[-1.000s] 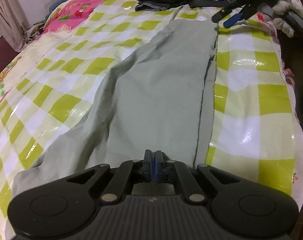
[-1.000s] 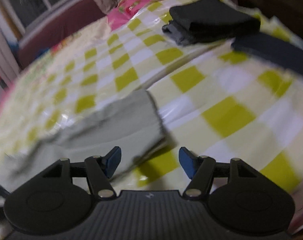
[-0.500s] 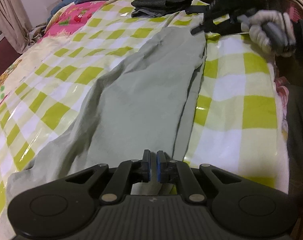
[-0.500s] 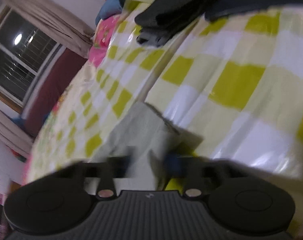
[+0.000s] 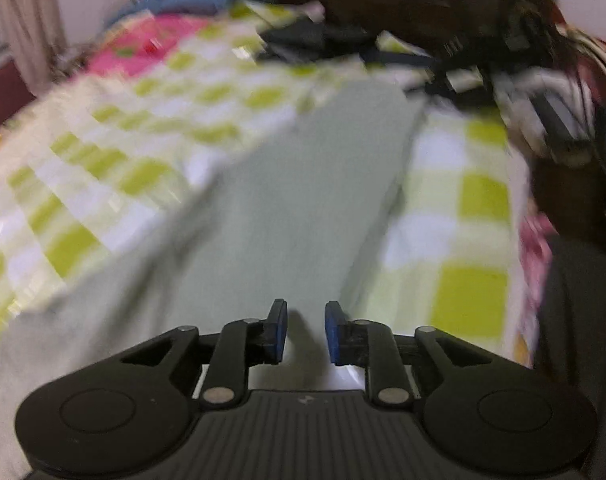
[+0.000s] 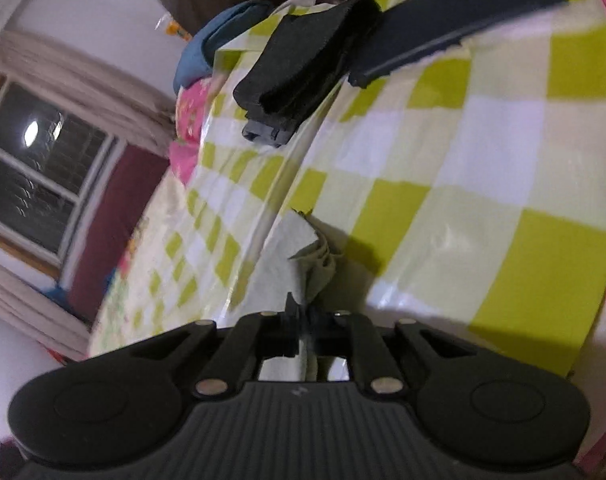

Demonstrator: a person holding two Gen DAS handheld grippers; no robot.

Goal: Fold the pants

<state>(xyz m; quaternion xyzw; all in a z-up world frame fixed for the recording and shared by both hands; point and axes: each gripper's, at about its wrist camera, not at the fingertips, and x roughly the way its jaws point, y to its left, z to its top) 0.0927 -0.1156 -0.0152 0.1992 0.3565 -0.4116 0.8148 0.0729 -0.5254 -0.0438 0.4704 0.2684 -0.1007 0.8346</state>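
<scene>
Pants lay lengthwise up mid-frame on the bed. The right gripper pinched their hem; the left gripper was released above them. Carrying the hem over evenly, without bunching, looked best.

One grey pants, two dark folded garments, one blue bundle.

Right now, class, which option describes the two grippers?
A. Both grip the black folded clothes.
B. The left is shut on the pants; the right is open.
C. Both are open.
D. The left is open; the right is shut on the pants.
D: the left gripper shows a clear gap between its blue pads above the pants, while the right gripper pinches the pale green fabric.
</scene>
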